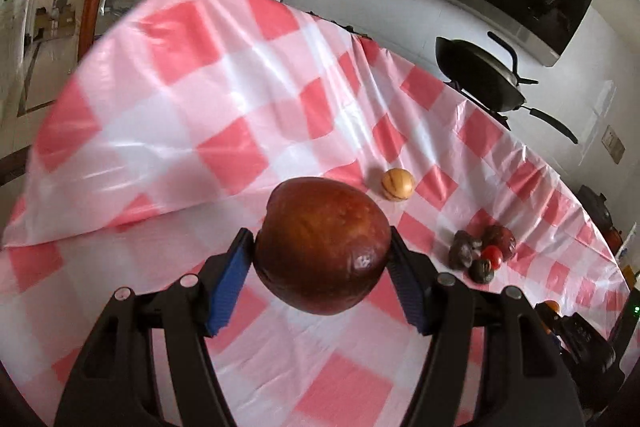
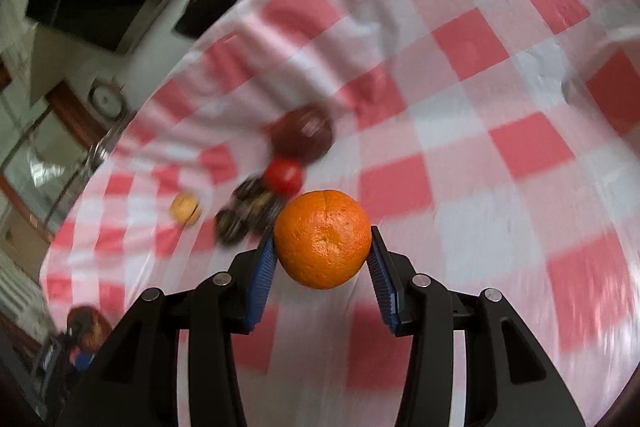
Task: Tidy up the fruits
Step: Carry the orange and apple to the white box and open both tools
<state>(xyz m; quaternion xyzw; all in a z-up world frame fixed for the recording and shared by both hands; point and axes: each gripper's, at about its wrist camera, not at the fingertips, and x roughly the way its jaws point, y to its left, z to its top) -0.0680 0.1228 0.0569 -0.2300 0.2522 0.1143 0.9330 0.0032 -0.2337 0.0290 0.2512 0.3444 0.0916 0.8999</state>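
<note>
Left tool [image 1: 322,247] grips brown fruit [image 1: 322,245]; right tool [image 2: 322,249] grips orange [image 2: 322,238]; fruit pile [image 2: 264,187] blurred.

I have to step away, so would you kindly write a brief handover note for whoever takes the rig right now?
Left gripper: shut on a large brown-red fruit, held above the checked tablecloth.
Right gripper: shut on an orange, also held off the cloth.
On the cloth: a cluster of dark fruits with a small red one, and a lone yellow striped fruit apart from it.
Done: cluster started.
Left: set down both held fruits, then gather the yellow one.
</note>
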